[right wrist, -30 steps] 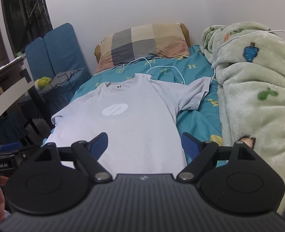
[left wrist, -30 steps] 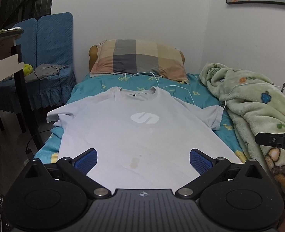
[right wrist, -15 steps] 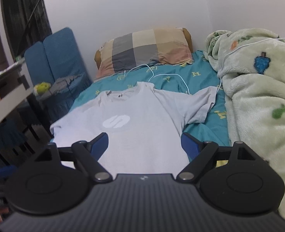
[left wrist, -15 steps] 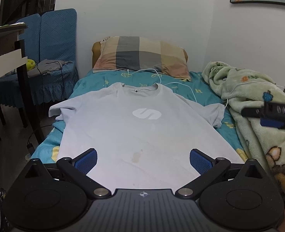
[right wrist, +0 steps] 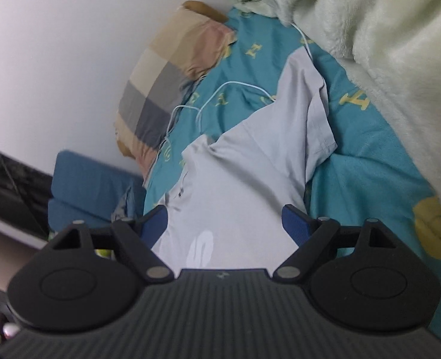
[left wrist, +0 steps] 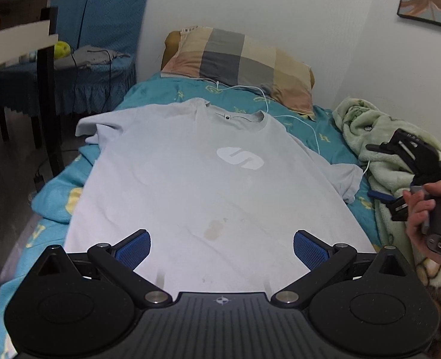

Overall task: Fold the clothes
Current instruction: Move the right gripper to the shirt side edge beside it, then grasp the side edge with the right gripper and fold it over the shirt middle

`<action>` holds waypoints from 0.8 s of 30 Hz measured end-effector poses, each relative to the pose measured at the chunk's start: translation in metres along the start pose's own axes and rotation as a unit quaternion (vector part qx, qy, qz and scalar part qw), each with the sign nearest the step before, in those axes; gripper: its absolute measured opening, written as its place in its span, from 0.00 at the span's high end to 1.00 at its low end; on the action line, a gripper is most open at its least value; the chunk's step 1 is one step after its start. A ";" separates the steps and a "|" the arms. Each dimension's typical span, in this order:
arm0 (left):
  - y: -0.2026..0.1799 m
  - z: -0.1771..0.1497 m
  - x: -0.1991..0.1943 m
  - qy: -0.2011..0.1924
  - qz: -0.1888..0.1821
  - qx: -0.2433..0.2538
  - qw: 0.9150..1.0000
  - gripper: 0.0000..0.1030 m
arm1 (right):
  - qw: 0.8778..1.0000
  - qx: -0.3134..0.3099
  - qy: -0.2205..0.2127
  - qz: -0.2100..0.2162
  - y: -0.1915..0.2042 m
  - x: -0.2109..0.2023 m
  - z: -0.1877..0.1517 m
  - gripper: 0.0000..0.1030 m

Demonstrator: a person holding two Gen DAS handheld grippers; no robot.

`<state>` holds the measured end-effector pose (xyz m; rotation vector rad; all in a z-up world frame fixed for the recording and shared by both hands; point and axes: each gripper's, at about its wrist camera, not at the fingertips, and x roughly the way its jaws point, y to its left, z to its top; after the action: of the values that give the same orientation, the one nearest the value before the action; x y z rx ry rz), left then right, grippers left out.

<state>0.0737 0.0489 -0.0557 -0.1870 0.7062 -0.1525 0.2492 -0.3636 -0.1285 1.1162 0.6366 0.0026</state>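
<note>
You can read a white S-shaped logo (left wrist: 240, 157) on the chest of the grey T-shirt (left wrist: 190, 185); the bedsheet (right wrist: 369, 179) carries yellow letter-like marks.

The T-shirt (left wrist: 208, 179) is pale grey with a white S-shaped logo (left wrist: 240, 157) on the chest and a small brownish stain (left wrist: 215, 228) lower down. The bedsheet (left wrist: 157, 95) is teal, printed with yellow letters and shapes. The pillow (left wrist: 238, 59) is checked in beige, grey, peach and cream blocks. The blanket (right wrist: 393, 39) is light green plush with small coloured figures. A thin white cable (left wrist: 292, 116) crosses the sheet. The chair covers (left wrist: 106, 18) are blue. Both grippers, left (left wrist: 221, 246) and right (right wrist: 224, 224), are black with blue textured pads (left wrist: 132, 246). The wall (left wrist: 265, 3) is white
</note>
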 end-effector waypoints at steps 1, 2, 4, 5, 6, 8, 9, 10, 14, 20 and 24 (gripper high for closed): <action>0.002 0.002 0.007 0.002 0.002 -0.002 1.000 0.00 | 1.000 0.012 -0.003 -0.005 -0.006 0.011 0.005 0.16; 0.005 0.004 0.014 0.005 0.004 -0.004 1.000 0.00 | 1.000 0.025 -0.005 -0.010 -0.012 0.022 0.010 0.17; 0.011 0.008 0.027 0.014 0.003 -0.012 1.000 0.00 | 0.998 0.051 -0.010 -0.019 -0.026 0.044 0.018 0.17; 0.015 0.009 0.032 0.018 0.002 -0.017 1.000 0.00 | 0.998 0.061 -0.010 -0.023 -0.031 0.055 0.021 0.17; 0.018 0.010 0.038 0.022 0.001 -0.022 1.000 0.00 | 0.998 0.064 -0.008 -0.027 -0.035 0.066 0.022 0.18; 0.026 0.010 0.048 0.032 0.000 -0.031 0.999 0.00 | 0.997 0.059 -0.002 -0.045 -0.041 0.089 0.024 0.19; 0.029 0.010 0.052 0.038 -0.002 -0.037 0.999 0.00 | 0.997 0.059 -0.001 -0.053 -0.045 0.099 0.024 0.19; 0.032 0.011 0.057 0.042 -0.005 -0.044 0.998 0.00 | 0.997 0.059 -0.008 -0.052 -0.047 0.105 0.025 0.19; 0.043 0.013 0.067 0.052 -0.017 -0.073 0.996 0.00 | 0.994 0.054 -0.063 -0.068 -0.050 0.107 0.033 0.25; 0.055 0.015 0.074 0.058 -0.031 -0.106 0.992 0.00 | 0.987 -0.005 -0.100 -0.121 -0.042 0.130 0.047 0.85; 0.058 0.019 0.067 0.040 -0.033 -0.114 0.992 0.00 | 0.972 -0.098 -0.133 -0.164 -0.002 0.136 0.038 0.91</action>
<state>0.1407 0.0942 -0.0963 -0.4248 0.7971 -0.1438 0.3786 -0.3542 -0.1833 0.7928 0.5590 -0.3566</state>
